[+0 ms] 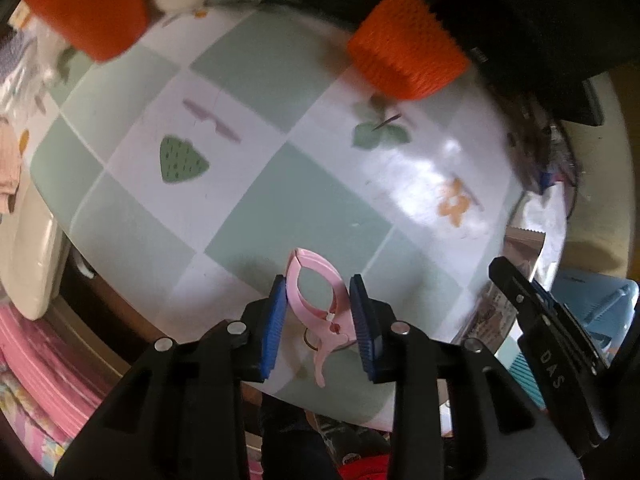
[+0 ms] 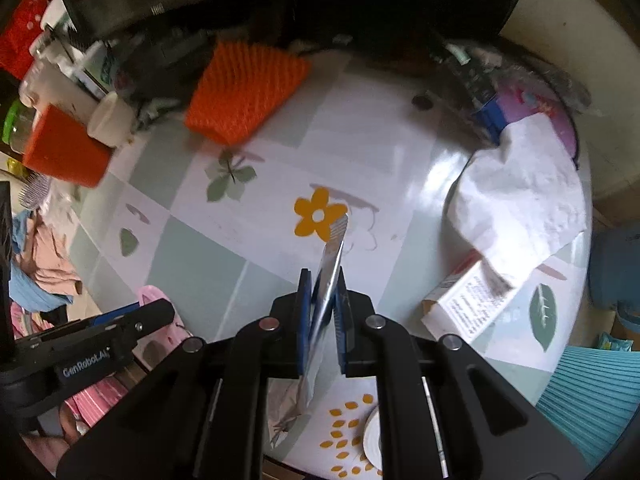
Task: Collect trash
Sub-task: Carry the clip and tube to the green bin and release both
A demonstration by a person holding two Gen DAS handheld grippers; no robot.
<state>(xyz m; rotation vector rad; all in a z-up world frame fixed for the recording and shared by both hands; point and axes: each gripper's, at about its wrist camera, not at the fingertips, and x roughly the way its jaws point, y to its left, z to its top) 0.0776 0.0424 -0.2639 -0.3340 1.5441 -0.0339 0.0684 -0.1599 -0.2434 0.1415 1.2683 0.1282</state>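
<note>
bench [image 1: 256, 200]: round top, cloth in pale green and white checks with leaf, strawberry and flower prints; clutter along the far edge.
tissue [image 2: 516, 192]: big crumpled white sheet at the bench's right edge, draped over the far end of the box.
foam net [image 2: 244, 92]: orange mesh sleeve lying at the far side of the bench; shows in the left view too [image 1: 404, 48].
cup [image 2: 64, 152]: orange, tipped on its side at far left, a white bottle [image 2: 110, 120] just beside it.
box [image 2: 464, 304]: small white carton with printed text, lying flat near the right edge, just right of the right gripper.
left gripper [image 1: 320, 320]: blue pads either side of the clip, jaws apart, right pad close against it, left pad touching or nearly; contact unclear, so can't say it is gripping. Low over the near edge of the bench.
right gripper [image 2: 324, 304]: jaws pinched tight on the wrapper, held above the bench near the yellow flower print.
wrapper [image 2: 332, 256]: flat silvery foil strip, edge-on, sticking up forward between the right pads, crumpled end hanging below.
clip [image 1: 318, 296]: pink plastic clothes peg, lying on the bench near its front edge, between the left pads.
</note>
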